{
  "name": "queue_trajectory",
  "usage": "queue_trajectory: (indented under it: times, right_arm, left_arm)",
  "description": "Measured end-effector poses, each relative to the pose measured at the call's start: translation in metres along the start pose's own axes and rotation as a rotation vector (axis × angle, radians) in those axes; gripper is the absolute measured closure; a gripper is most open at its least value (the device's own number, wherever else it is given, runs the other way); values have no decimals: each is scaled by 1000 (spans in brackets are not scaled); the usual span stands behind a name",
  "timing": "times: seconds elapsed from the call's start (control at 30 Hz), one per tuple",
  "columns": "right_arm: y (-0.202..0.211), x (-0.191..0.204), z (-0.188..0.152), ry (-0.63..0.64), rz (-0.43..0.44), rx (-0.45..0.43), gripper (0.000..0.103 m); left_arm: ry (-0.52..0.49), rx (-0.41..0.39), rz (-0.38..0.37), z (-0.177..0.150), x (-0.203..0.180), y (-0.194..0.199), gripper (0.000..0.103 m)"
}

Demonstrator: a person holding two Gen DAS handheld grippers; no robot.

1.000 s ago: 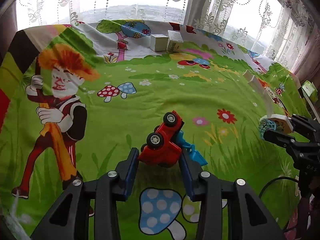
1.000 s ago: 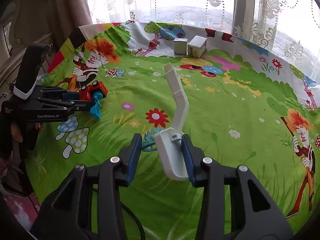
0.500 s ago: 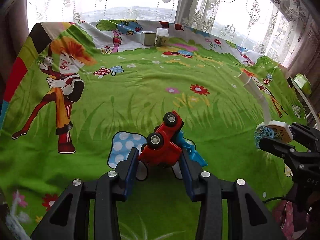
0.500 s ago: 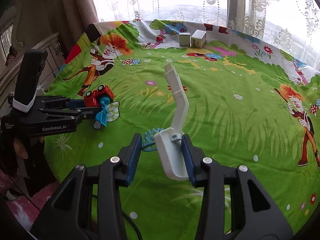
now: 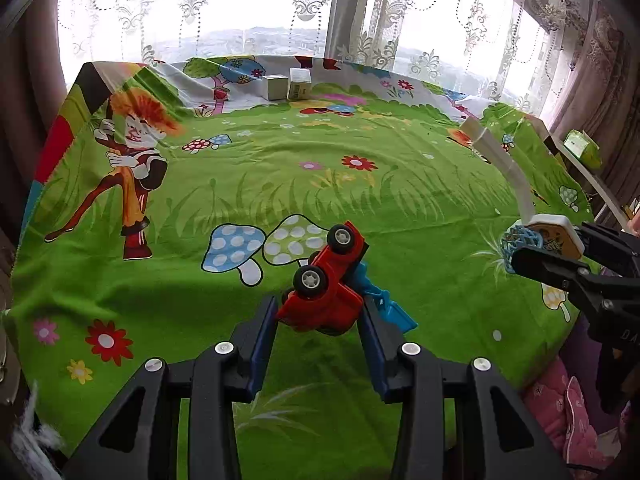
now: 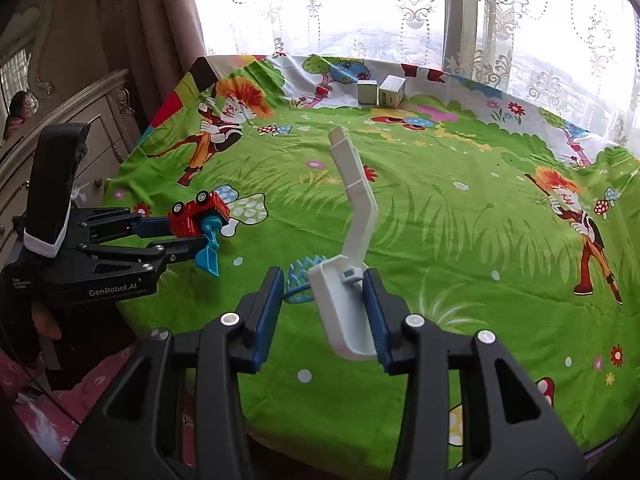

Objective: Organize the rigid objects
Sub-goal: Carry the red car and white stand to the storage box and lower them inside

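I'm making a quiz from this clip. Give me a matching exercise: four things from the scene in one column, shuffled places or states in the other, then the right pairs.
Things:
1. red toy truck
2. white folding toy
3. two small boxes
4. green box

Places:
A. far edge of the bedspread, by the window
B. held in the left gripper
C. on a shelf off to the right
D. held in the right gripper

Pairs: 1-B, 2-D, 3-A, 4-C

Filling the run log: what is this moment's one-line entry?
left gripper: holds red toy truck | right gripper: holds white toy | both above bedspread
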State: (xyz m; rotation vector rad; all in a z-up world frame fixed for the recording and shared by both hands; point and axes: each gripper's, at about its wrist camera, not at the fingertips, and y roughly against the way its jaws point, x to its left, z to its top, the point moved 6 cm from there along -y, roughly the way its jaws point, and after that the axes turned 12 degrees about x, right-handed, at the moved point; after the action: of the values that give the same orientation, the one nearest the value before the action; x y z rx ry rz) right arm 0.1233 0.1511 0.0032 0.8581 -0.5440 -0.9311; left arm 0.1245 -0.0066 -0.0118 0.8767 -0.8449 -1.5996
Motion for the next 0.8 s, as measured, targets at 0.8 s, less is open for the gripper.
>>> queue_trajectory:
  times: [0.8]
  right_arm:
    - [116,-35,-77,-36,-164,-86,58]
  left_arm:
    - [-279,-81,-23,-13,-123,53,61]
